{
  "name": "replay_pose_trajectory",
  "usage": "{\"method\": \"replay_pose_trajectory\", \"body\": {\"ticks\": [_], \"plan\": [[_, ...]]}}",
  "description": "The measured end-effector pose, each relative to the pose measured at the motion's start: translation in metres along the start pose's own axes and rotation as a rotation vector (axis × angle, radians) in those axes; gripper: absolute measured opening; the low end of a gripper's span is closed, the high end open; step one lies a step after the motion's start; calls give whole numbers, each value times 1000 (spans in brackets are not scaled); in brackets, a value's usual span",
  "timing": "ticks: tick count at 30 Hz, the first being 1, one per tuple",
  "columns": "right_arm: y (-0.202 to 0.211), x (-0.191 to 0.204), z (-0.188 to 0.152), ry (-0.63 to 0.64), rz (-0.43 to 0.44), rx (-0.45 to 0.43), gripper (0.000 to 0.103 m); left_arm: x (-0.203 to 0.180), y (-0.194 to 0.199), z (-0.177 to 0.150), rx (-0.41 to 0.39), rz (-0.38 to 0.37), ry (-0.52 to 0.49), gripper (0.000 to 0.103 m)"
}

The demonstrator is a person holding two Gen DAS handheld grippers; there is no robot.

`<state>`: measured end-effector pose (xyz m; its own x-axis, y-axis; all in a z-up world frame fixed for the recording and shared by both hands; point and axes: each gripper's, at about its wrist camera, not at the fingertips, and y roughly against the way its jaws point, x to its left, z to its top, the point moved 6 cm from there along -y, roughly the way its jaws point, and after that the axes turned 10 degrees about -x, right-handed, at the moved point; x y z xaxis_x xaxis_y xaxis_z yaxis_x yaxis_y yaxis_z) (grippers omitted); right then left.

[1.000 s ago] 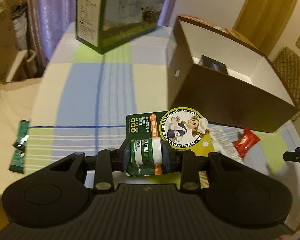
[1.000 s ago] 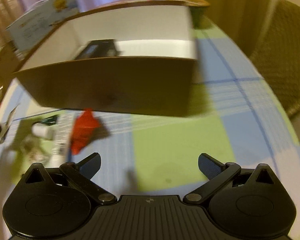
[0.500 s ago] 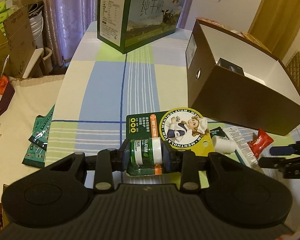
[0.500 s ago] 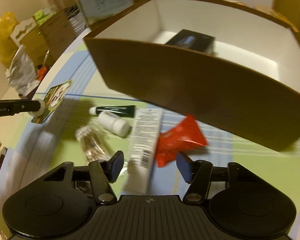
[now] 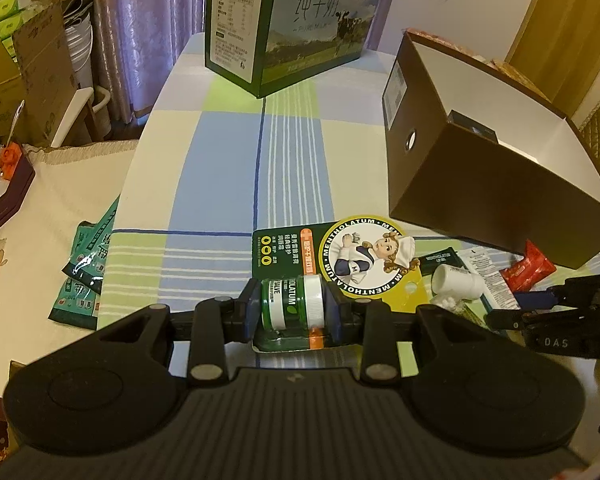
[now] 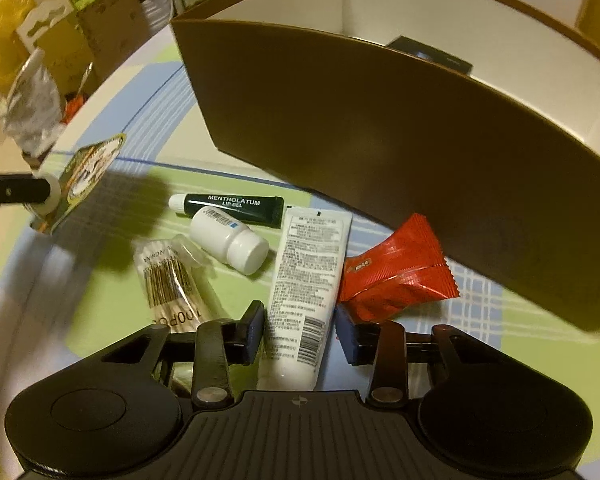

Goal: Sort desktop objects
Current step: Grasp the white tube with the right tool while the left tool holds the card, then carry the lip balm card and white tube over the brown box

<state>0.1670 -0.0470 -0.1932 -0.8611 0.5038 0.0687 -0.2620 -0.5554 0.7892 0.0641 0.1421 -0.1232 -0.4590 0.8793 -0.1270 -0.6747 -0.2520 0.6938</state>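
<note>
My left gripper is shut on a green Mentholatum blister pack, its pads squeezing the little jar on the card, held above the checked tablecloth. My right gripper points down at a pile of small items. Its jaws are closing, with a white tube lying between the fingers and thin gaps still showing at the pads. Beside the tube lie a red packet, a white bottle, a dark lip gel tube and a pack of cotton swabs.
A big brown box with white inside stands just behind the pile, holding a black item. A green milk carton stands at the table's far end. Green sachets hang off the table's left edge. Cardboard boxes crowd the floor at left.
My right gripper swung left and lower from the bare cloth to the pile, and its jaws narrowed from wide apart to close around the white tube. The left gripper kept its hold.
</note>
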Motion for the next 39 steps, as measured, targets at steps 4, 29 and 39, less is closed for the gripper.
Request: {"method": "replay_pose_trajectory", "body": {"ticks": [4,29,39], "plan": [[2,7,-2,65,-26,2,34,-4,-2,0,3,0,-7,28],[38,-17,-41,70,27,27,32,-32,12,-10,-4,-23,-34,28],[74,-29,-43,33,63,-29,31,-43,28,-7,-34,-26,-41,28]]}}
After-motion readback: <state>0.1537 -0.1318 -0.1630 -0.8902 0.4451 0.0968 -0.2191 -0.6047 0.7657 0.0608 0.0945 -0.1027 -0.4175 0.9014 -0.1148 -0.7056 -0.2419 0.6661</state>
